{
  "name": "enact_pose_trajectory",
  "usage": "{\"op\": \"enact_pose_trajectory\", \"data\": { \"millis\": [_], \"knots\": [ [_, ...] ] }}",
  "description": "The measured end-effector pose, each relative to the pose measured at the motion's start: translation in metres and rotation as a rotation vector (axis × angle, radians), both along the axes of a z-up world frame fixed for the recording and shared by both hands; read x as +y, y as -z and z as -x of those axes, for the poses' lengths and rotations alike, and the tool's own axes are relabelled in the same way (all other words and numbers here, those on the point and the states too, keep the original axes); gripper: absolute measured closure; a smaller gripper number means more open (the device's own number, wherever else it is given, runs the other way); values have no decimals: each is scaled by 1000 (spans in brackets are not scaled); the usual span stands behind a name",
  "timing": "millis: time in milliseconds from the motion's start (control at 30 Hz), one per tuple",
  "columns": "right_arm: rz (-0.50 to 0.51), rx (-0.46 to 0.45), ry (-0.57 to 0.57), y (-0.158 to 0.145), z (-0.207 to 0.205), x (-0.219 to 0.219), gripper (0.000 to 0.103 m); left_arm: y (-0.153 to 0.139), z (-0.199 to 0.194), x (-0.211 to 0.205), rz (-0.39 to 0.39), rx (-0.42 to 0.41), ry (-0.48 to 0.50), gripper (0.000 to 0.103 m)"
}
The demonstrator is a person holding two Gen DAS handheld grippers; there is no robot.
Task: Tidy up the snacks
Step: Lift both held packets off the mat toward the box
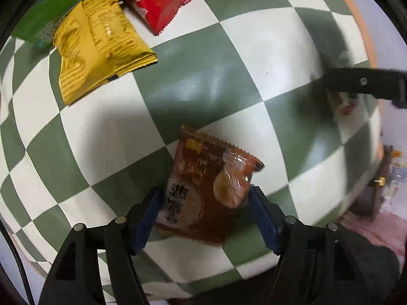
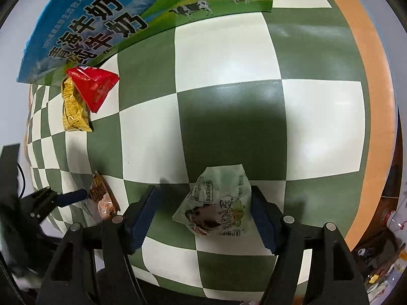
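Observation:
In the left wrist view my left gripper [image 1: 204,203] stands open around a brown snack packet [image 1: 207,190] that lies on the checked table; the blue pads sit at its two sides. In the right wrist view my right gripper [image 2: 203,203] is open around a pale green snack packet [image 2: 216,203]; its right pad is close to the packet, its left pad is apart from it. A yellow packet [image 1: 99,50] and a red packet [image 1: 157,0] lie together at the far left, by a milk carton box [image 2: 106,23].
The green-and-white checked tablecloth [image 2: 229,58] has an orange border [image 2: 366,76] at its right edge. The right gripper's finger [image 1: 363,84] shows at the right of the left wrist view. The left gripper's finger [image 2: 71,195] and the brown packet [image 2: 101,198] show at lower left in the right wrist view.

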State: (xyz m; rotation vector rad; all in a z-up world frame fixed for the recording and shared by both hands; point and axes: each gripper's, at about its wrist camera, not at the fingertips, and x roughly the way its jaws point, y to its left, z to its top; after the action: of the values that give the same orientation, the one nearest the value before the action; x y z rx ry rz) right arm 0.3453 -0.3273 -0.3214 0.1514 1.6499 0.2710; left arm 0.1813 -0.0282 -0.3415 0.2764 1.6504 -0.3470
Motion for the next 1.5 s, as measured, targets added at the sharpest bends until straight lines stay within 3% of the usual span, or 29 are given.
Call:
{"op": "enact_pose_trajectory", "data": {
  "millis": [100, 133, 200, 333, 400, 567, 667, 867, 967, 1300, 1500],
  "knots": [
    [7, -15, 19, -1, -3, -2, 31, -4, -7, 0, 15, -34, -79, 38],
    [22, -31, 24, -2, -3, -1, 36, -6, -11, 6, 16, -40, -117, 40],
    [65, -58, 21, -2, 0, -2, 45, -10, -23, 24, 36, -43, -250, 40],
    [69, -64, 9, -2, 5, -2, 48, -8, -36, 67, 130, -2, -525, 40],
    [69, -63, -23, -3, 7, 1, 48, -5, -37, 78, 176, 30, -577, 40],
    [70, -27, -146, -3, 14, 18, 45, 2, -28, 83, 183, 82, -541, 40],
    [16, 12, -98, -4, 13, 15, 27, 6, -20, 69, 153, 80, -511, 39],
    [4, 28, 28, -1, 12, 0, 28, 9, -16, 51, 83, 6, -481, 39],
    [64, -19, 24, -1, 18, 1, 45, 10, 1, 32, 63, -28, -462, 47],
    [61, -20, -73, 2, 56, 24, 44, 18, 31, -8, 54, -17, -467, 46],
    [26, 22, -27, 8, 60, 38, 28, 22, 31, -17, 43, -25, -460, 46]
  ]
}}
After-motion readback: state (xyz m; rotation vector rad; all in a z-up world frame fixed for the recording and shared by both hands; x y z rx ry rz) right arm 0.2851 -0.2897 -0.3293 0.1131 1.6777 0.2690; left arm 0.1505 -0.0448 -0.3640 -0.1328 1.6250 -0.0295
